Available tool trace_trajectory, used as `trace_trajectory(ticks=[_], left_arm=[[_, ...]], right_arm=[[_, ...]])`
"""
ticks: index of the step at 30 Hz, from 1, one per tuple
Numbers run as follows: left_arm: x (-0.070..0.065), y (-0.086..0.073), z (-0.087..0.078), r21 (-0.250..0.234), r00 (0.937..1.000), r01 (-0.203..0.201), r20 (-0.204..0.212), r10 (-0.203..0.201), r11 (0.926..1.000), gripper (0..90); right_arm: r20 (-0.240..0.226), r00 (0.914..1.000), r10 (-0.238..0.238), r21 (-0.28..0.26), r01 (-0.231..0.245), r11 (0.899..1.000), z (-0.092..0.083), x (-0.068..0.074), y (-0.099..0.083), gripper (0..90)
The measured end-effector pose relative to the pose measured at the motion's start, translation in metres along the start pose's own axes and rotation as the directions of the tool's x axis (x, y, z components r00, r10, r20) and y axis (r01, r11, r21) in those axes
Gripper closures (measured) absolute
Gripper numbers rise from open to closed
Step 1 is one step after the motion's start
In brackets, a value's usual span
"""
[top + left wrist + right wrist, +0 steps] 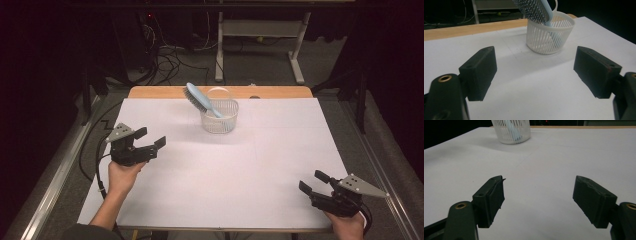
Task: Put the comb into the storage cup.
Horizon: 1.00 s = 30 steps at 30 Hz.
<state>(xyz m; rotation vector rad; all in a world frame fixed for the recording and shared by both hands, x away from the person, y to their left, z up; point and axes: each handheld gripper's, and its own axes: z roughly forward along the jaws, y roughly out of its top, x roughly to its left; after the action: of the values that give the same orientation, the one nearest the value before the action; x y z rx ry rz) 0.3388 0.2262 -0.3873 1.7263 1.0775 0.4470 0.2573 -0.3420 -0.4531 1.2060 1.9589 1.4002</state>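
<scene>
From the high view, a blue hairbrush leans handle-down in a white slatted basket at the far middle of the counter, well apart from both hand-held grippers: left hand-held gripper and right hand-held gripper, each gaping and empty. The left gripper view shows the brush's bristles above the basket rim, with bare white counter between its spread jaws. The right gripper view has the basket far off to the left; no writing can be read anywhere.
</scene>
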Motion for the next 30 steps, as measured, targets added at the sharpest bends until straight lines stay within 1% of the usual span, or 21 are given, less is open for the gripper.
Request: trace_trajectory(ticks=[5,19,26,30], left_arm=[[-0.001,-0.004,-0.001,0.007,1.0,0.001,0.006,-0.001,1.0,18.1],[-0.001,-0.016,-0.007,0.009,0.9997,0.021,0.012,-0.022,0.9997,18.1],[-0.001,-0.02,-0.011,0.004,0.9995,0.031,0.008,-0.031,0.9995,18.1],[-0.001,-0.022,-0.012,0.003,0.9995,0.03,0.006,-0.03,0.9996,18.1]], right_arm=[[-0.001,1.0,-0.002,0.0,0.002,1.0,0.0,0.0,0.0,25.4],[-0.002,1.0,0.0,0.001,0.0,1.0,0.001,0.0,0.0,25.4],[-0.002,1.0,0.0,0.001,0.0,1.0,0.001,0.0,0.0,25.4],[-0.001,1.0,0.0,-0.001,0.0,1.0,0.0,0.0,0.0,25.4]])
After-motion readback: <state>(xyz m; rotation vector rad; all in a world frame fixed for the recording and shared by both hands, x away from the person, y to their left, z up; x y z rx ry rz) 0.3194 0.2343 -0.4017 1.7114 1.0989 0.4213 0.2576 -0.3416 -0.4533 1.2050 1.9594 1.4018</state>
